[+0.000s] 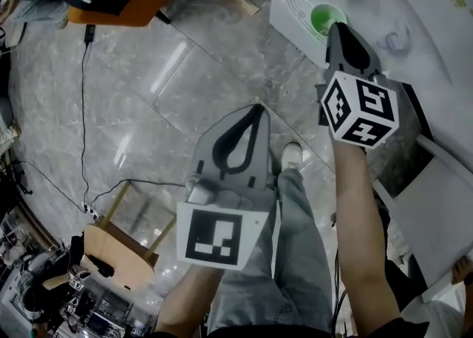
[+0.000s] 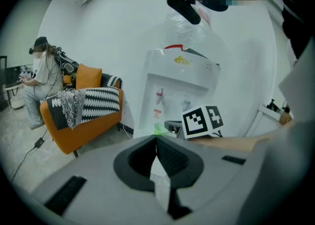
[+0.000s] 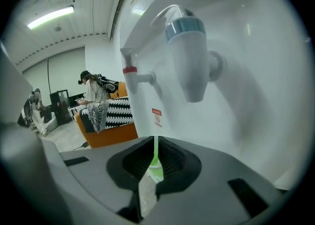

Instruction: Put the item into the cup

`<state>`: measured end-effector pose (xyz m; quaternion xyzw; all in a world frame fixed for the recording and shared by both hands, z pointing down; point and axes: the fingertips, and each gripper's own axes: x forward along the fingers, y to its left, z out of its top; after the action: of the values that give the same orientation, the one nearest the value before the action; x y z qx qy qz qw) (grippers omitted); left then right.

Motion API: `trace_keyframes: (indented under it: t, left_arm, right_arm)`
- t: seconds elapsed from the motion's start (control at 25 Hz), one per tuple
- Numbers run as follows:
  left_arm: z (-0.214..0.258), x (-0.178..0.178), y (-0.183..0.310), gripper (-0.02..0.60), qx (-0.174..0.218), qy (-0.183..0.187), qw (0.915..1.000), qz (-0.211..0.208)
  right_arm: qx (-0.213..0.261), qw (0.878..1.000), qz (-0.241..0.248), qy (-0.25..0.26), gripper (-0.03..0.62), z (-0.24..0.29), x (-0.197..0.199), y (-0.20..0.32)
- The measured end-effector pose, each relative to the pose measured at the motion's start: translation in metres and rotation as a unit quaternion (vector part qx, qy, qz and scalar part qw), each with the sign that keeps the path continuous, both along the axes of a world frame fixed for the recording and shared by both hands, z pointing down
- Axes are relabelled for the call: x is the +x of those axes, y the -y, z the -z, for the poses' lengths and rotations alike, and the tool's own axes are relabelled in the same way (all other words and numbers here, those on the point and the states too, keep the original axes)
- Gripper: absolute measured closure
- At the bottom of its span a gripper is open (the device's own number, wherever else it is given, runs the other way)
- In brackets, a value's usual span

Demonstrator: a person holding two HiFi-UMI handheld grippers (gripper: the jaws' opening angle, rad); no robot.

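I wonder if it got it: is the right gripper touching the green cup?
Touching. In the right gripper view, the right gripper pinches the green cup by its rim.

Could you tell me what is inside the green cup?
Inside the green cup only its own green wall shows, no item. The right gripper, shut on its rim, hides the near part.

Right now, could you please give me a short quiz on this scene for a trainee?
1. True or false: the right gripper is shut on the rim of the green cup.
2. The green cup is at: A the orange sofa; B the water dispenser's drip tray; C the wooden stool.
3. Which gripper is over the floor, jaws together?
Key: 1 true; 2 B; 3 the left gripper.
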<state>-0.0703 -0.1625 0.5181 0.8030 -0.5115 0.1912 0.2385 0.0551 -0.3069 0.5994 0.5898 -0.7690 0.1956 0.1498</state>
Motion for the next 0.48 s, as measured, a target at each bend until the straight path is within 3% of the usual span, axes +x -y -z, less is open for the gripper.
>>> trace_keyframes:
  t: [0.48]
  left_arm:
    - [0.003,-0.002,-0.011,0.571,0.003,0.000,1.0000,0.003]
  right_arm:
    - [0.049,0.998,0.004,0.030,0.582,0.046,0.007,-0.030]
